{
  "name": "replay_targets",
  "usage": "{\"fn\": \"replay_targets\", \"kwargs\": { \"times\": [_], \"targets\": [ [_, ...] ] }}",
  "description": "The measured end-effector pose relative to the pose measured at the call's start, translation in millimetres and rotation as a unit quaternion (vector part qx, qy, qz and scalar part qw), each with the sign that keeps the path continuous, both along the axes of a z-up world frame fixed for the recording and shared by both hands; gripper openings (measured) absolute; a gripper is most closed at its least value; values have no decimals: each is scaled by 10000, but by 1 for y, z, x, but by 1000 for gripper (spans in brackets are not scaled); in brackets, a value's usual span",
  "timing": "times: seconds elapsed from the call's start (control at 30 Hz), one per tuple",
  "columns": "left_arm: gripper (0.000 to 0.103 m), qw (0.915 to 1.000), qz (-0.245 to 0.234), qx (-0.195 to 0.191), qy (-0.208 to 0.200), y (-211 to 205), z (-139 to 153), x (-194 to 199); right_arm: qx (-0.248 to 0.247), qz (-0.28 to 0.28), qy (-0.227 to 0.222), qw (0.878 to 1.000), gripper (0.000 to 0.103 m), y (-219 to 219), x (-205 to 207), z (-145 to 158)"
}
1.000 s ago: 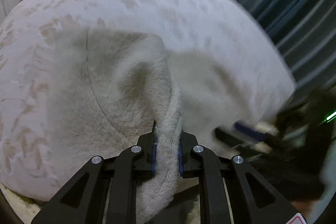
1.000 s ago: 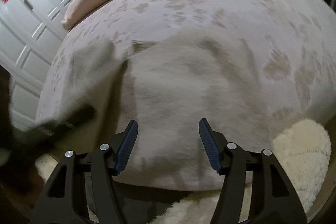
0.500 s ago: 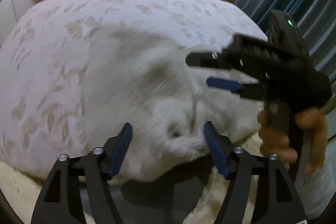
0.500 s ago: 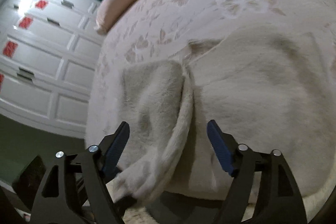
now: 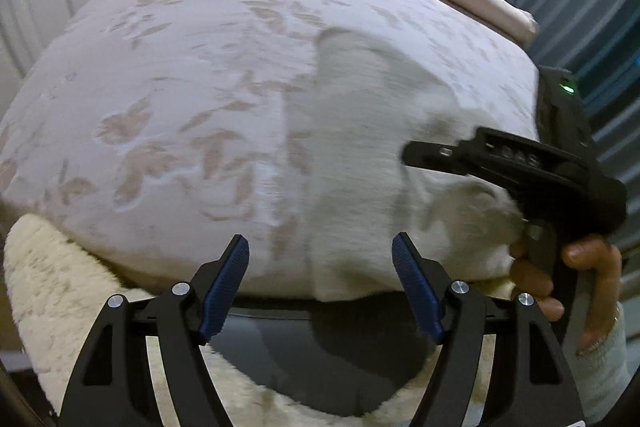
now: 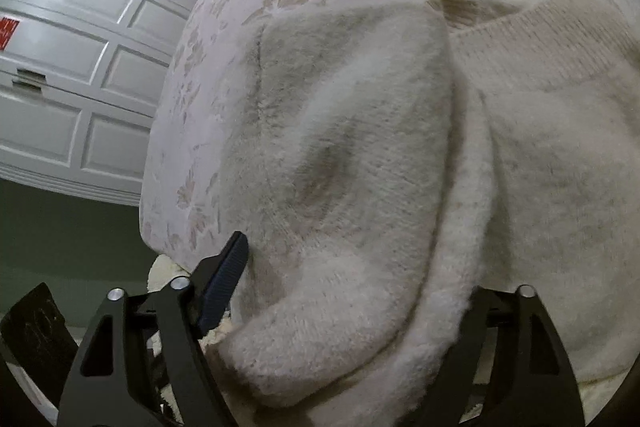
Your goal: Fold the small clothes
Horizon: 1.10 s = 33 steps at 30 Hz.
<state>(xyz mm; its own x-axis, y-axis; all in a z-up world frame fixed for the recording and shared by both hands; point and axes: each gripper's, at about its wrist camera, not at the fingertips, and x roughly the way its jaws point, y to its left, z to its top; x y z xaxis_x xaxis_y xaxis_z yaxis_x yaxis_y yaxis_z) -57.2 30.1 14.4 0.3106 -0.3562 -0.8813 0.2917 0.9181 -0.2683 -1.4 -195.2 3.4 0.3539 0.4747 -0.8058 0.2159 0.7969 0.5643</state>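
Bedroom, floral bedspread (image 5: 192,107) by white wardrobe doors (image 6: 72,67). Left gripper (image 5: 320,287) spread wide, empty, near the bed's edge. Fluffy white jumper (image 6: 360,167) part-folded, sleeve laid over; more folds probably left. Right gripper (image 6: 344,291) closing around the sleeve, not yet pinching.

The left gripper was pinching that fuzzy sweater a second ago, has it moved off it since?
Yes. The left gripper has let go and slid leftward, now open over the floral bedspread, the sweater lying to its right.

Left wrist view: looks steeply down past its fingers at floral pink bedspread (image 5: 192,99). Right wrist view: close over fluffy cream knit garment (image 6: 360,147). Both views share garment, bedspread.
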Motion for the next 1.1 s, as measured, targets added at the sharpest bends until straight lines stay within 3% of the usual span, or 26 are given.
{"fn": "replay_targets", "kwargs": {
  "times": [0.03,0.1,0.17,0.27,0.33,0.4,0.47,0.5,0.53,0.57,0.67,0.77,0.97,1.1],
  "targets": [
    [71,10000,89,21,-9,3,1,3,-73,-50,-92,9999,56,-2,1,5],
    [71,9999,141,3,-60,5,7,-1,-70,32,-495,9987,14,-8,3,24],
    [71,9999,83,-42,-134,0,12,-1,221,190,-1079,9937,14,-17,-6,53],
    [71,9996,-101,-72,-273,-12,19,-3,906,113,-2267,9697,13,-55,-37,113],
    [71,9991,-245,-182,-286,-24,20,-2,1149,-200,-2588,9589,14,-89,-55,123],
    [71,9985,-411,-241,-279,-39,19,0,886,-624,-2452,9634,14,-130,-70,107],
    [71,9976,-572,-286,-250,-54,16,1,-239,-965,-1588,9823,14,-155,-74,65],
    [71,9968,-685,-321,-246,-64,16,1,-659,-1166,-831,9875,14,-169,-76,29],
    [71,9961,-780,-323,-262,-72,15,1,-792,-1339,-340,9872,14,-178,-80,2],
    [71,9954,-864,-286,-286,-80,14,1,-693,-1444,-201,9869,15,-184,-86,-16],
    [71,9921,-1193,-231,-318,-110,13,-1,31,-1803,-477,9825,20,-192,-99,-21],
    [71,9905,-1334,-148,-298,-129,9,-1,-65,-1880,-429,9812,26,-192,-103,-16],
    [71,9889,-1480,-71,-127,-150,-2,-2,-613,-1539,-461,9851,61,-170,-121,14],
    [71,9887,-1495,79,-32,-156,-13,-3,-590,-1476,-359,9866,64,-167,-134,13]
  ]
}}
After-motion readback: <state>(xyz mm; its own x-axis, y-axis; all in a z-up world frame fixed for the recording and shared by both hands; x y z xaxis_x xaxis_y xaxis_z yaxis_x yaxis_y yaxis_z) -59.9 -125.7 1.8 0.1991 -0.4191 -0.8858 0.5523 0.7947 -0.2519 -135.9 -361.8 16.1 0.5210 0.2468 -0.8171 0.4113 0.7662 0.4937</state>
